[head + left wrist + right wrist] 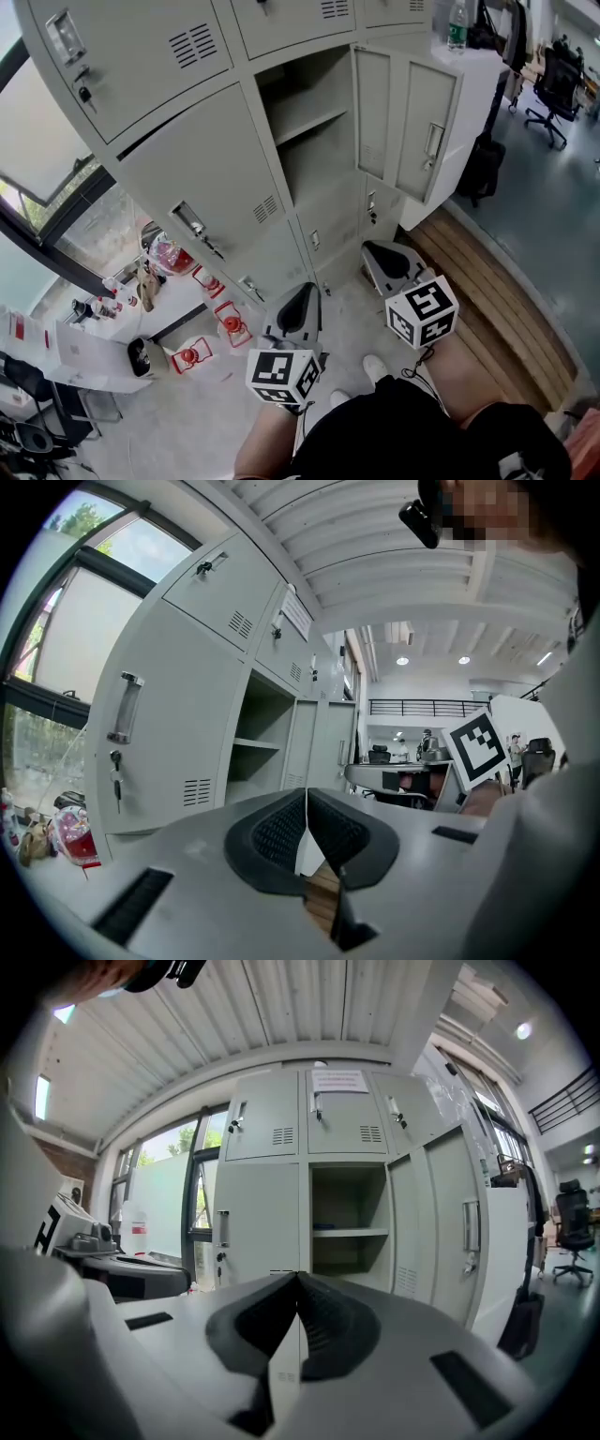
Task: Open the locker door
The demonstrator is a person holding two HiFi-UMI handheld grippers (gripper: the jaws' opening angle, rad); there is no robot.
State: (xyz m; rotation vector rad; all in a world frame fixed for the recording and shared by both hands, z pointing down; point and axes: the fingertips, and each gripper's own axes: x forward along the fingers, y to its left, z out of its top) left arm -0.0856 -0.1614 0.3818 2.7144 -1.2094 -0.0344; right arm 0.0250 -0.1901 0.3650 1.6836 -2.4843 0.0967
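Note:
The grey locker bank [187, 178] has one middle compartment [314, 122] standing open, with a shelf inside. Its door [424, 131] is swung out to the right, handle [433, 142] facing outward. My left gripper [302, 295] and right gripper [375, 251] hang low in front of the lockers, apart from them, both shut and empty. In the left gripper view the shut gripper [307, 797] points at the open compartment [258, 747]. In the right gripper view the shut gripper [298, 1281] faces the open compartment [347, 1222] and its door [455, 1232].
Closed lockers with handles and keys flank the open one [192, 225]. Red objects [230, 323] and clutter lie on the floor at the left. A white cabinet with a bottle [457, 26], a black bag [483, 167], an office chair [560, 84] and wooden decking [492, 291] are at the right.

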